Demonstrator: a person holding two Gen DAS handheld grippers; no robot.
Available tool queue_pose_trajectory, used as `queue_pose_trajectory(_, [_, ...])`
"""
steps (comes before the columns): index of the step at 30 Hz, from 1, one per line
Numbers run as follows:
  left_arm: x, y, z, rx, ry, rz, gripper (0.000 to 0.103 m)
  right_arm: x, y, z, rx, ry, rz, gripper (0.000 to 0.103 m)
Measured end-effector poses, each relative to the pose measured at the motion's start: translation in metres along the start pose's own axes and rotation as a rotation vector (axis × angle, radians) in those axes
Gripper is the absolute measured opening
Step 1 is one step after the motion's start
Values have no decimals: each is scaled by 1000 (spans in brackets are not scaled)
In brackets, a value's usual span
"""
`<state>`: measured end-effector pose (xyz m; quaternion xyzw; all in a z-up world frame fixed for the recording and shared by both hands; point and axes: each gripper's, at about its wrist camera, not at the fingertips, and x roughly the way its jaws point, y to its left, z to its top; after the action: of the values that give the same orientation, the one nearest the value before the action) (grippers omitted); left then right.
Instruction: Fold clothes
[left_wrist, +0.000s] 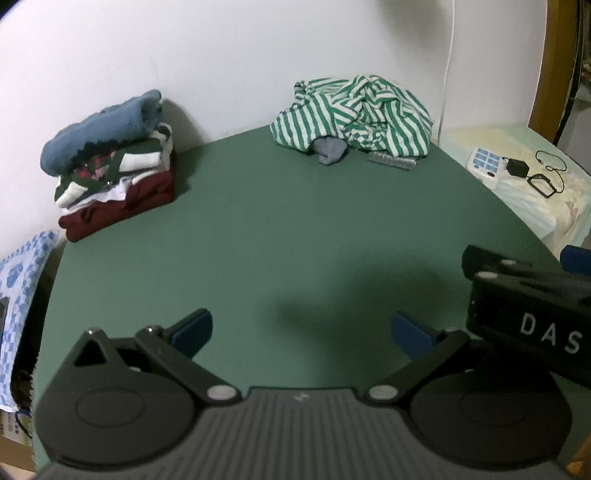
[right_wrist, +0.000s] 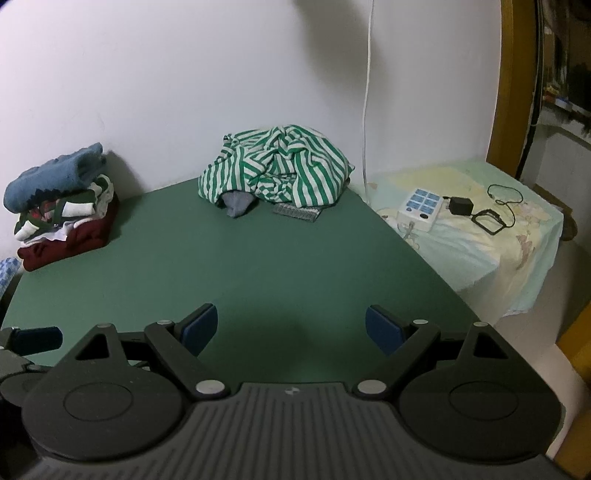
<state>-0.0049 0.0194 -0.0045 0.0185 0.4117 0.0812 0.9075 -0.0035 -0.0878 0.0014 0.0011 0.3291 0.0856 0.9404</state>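
White wall (right_wrist: 184, 92) behind a green table (right_wrist: 258, 266); a white cable (right_wrist: 366, 92) runs down the wall near the table's far right corner.

Far left corner of table: stack (left_wrist: 110, 166) of folded clothes against the wall, blue item on top, white and green layers in the middle, maroon at the bottom.

Far centre, against the wall: unfolded striped shirt (left_wrist: 354, 114), green and white, in a crumpled heap. A grey cloth (left_wrist: 330, 150) pokes out from under its front edge. Just right of that, a small grey ribbed object (left_wrist: 392, 161) lies touching the shirt's edge; identity unclear.

Left gripper (left_wrist: 301, 332): jaws spread wide, nothing between the blue pads (left_wrist: 192, 332), hovering over the near part of the table, well apart from the shirt.

Right gripper (right_wrist: 291, 330): likewise spread wide and empty, over the near table, just beside the left gripper; its black body shows at the right edge of the left wrist view.

Right of the table: lower surface under a pale cloth (right_wrist: 480, 236), carrying a white box (right_wrist: 421, 208) with blue squares and a black adapter (right_wrist: 460, 205) with cord.

Left of the table: blue-and-white patterned cloth (left_wrist: 18, 295) hangs at the edge.
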Motion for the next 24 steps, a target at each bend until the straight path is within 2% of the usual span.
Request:
queue_pose_trajectory(9, [14, -1, 0, -1, 31, 2, 103, 11, -3, -4, 3, 30, -3, 90])
queue_pose_trajectory(14, [26, -6, 3, 34, 42, 4, 103, 20, -9, -3, 14, 42, 7, 90])
queue_pose_trajectory(20, [53, -2, 27, 67, 48, 22, 103, 43, -20, 7, 9, 50, 23, 89])
queue_pose_trajectory(24, [73, -3, 56, 88, 61, -6, 103, 69, -24, 24, 5, 61, 44, 89])
